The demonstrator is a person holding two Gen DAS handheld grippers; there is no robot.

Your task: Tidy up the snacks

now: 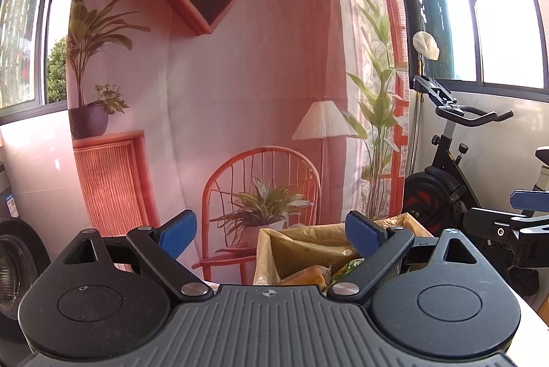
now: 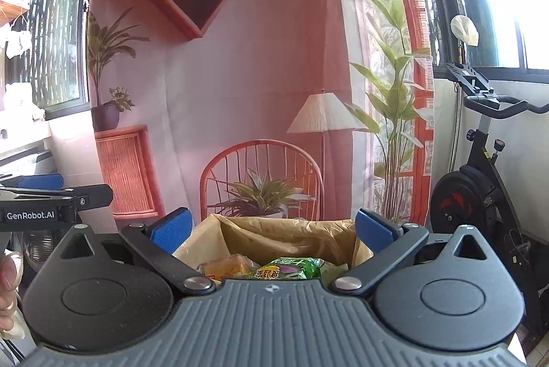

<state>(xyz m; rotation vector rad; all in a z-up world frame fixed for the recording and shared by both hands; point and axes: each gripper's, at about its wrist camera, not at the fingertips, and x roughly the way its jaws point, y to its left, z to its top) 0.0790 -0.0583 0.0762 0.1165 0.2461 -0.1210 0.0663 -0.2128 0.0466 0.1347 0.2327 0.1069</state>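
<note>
Both sets of tongs are spread wide with nothing between the blue pads. The left tongs [image 1: 271, 229] hang above and a bit to the left of the box [image 1: 308, 247], so in the left wrist view the box sits low and right of centre, partly behind the right-hand finger. The right tongs [image 2: 274, 228] line up almost dead centre on that same box [image 2: 284, 236], which fills the gap between their fingers from above.

The box is open-topped and lined with a crinkly yellowish plastic bag whose edges fold over the rim. Inside, an orange-yellow snack packet [image 2: 228, 265] lies on the left, and just beside it on the right is a green snack packet [image 2: 291, 267] with a purple patch and printed characters. From the left camera only the orange packet [image 1: 305, 277] and a sliver of green show. Can't tell how deep the pile goes, the gripper body hides the bottom.

Behind the box hangs a printed backdrop [image 2: 240, 92] showing a chair and plants. An exercise bike [image 2: 480, 195] stands to the right, near the box. The left gripper's side also pokes into the right camera's left edge.
</note>
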